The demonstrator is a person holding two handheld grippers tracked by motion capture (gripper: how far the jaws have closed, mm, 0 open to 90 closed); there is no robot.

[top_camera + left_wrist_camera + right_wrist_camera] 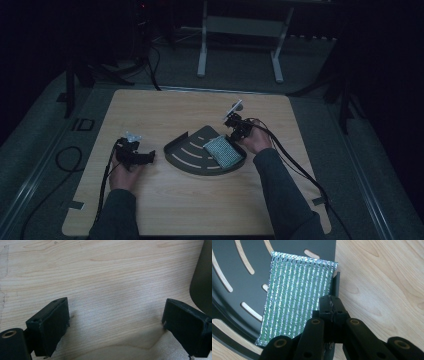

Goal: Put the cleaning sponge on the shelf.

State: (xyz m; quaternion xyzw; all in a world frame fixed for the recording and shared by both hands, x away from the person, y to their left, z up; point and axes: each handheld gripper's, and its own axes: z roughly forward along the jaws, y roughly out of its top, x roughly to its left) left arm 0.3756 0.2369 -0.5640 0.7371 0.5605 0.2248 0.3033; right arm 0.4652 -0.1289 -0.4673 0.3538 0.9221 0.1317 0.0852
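The right claw (332, 302) is clamped shut beside the green sponge (297, 295), at the tray's (227, 302) edge. The left claw (115, 325) gapes wide over bare bench (105, 270); it grips nothing.

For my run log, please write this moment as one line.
left gripper: jaws open, on bare table | right gripper: jaws shut at tray edge | sponge: lying in tray

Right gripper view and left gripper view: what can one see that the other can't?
Right gripper view alone: the green sponge lying in the slotted tray, and the right tool shut on the tray's upright edge beside the sponge. Left gripper view alone: the left tool, wide open with nothing between its jaws. Both: the wooden table, and the dark tray.
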